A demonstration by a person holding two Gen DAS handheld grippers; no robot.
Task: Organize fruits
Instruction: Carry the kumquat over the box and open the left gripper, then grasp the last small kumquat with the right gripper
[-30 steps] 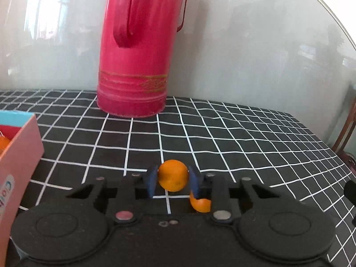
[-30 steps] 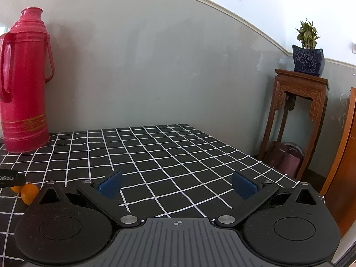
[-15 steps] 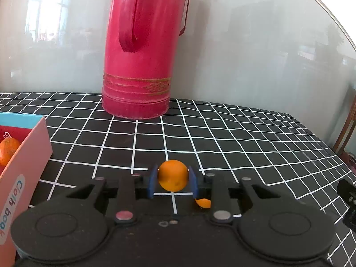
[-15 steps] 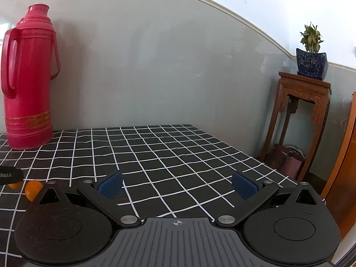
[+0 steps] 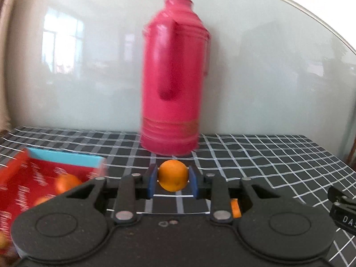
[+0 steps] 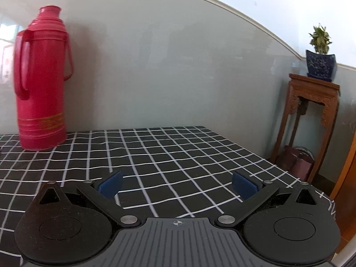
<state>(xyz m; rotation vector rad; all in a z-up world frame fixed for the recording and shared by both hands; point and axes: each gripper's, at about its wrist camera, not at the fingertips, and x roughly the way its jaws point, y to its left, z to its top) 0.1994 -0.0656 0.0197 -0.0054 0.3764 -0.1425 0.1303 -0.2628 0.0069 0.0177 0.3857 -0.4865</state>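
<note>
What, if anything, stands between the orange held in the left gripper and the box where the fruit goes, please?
Nothing visible does. The left gripper holds the orange, and the open red box lies just left of it; only its near wall must be cleared.

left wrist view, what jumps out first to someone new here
The tall red thermos stands upright at the back of the checked tablecloth, against the wall. Right in front, the left tool clamps a small orange fruit. Lower left, a red box with a blue rim already holds more oranges.
</note>
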